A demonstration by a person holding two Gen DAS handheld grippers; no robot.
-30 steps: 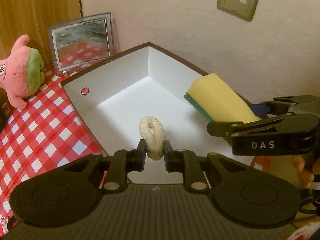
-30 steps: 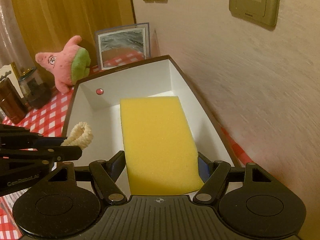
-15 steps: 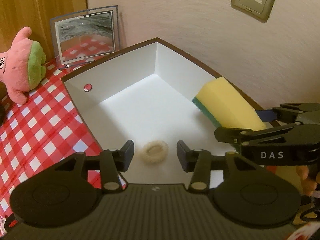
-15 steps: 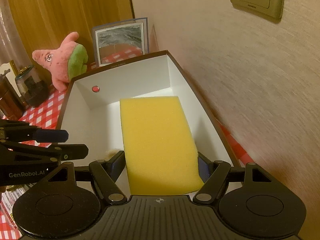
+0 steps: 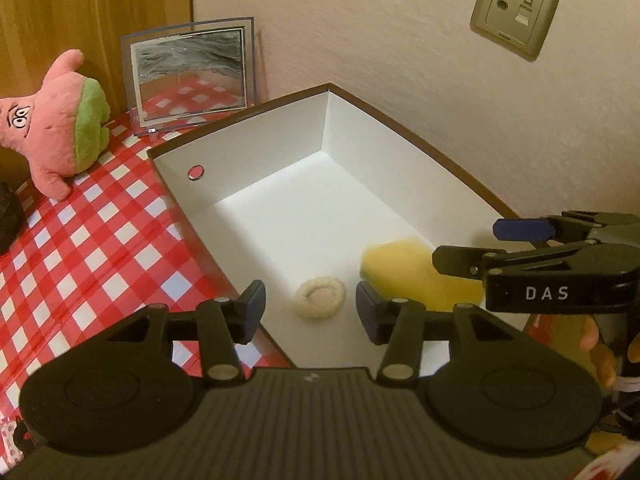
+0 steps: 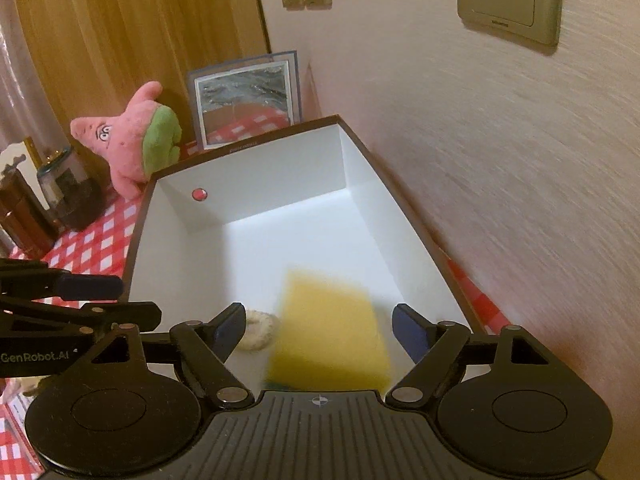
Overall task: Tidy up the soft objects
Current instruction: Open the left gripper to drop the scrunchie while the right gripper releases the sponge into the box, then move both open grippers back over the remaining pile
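From the left wrist, the left gripper point(image 5: 310, 308) stands with jaws wide apart; the cream, fuzzy ring-shaped hair scrunchie point(image 5: 320, 297) it pinched a second ago now lies flat on the floor of the white, brown-rimmed cardboard box point(image 5: 256, 148). Beside it the yellow foam sponge point(image 5: 416, 276) is blurred, apparently just dropped

From the right wrist, the right gripper point(image 6: 320, 334) has also let go, jaws spread, and the sponge point(image 6: 332, 332) shows smeared inside the box near the scrunchie point(image 6: 258, 336). Two soft items look stowed; the pink and green plush starfish point(image 6: 132, 144) sits outside on the glossy red-checked tablecloth point(image 6: 92, 248)
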